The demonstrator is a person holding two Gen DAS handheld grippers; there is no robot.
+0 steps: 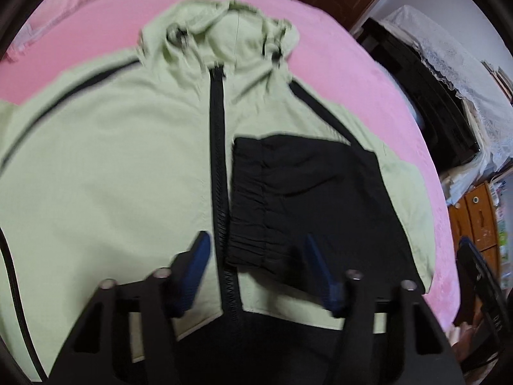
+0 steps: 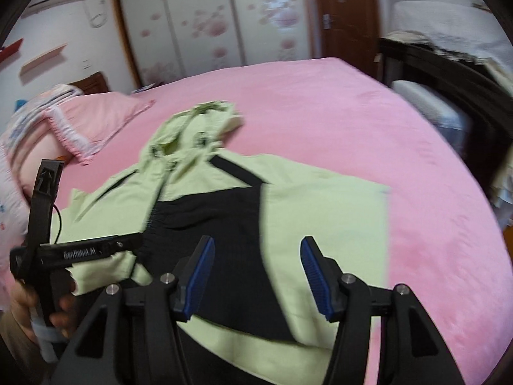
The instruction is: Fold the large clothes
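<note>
A light green hooded jacket (image 1: 121, 160) with a black zipper (image 1: 218, 147) lies front-up on the pink bed. Its right sleeve, black at the lower part (image 1: 307, 199), is folded across the chest with the elastic cuff beside the zipper. My left gripper (image 1: 256, 243) is open and empty, hovering over the lower front near the cuff. In the right wrist view the jacket (image 2: 320, 211) and black sleeve (image 2: 218, 218) lie ahead. My right gripper (image 2: 256, 247) is open and empty above the folded sleeve. The left gripper's body (image 2: 77, 252) shows at the left.
The pink bed sheet (image 2: 368, 122) extends all round the jacket. A pink pillow (image 2: 93, 122) lies at the head. A dark bench with lace cover (image 1: 442, 73) and a wooden cabinet (image 1: 477, 218) stand off the bed's right side. A wardrobe (image 2: 205, 22) is behind.
</note>
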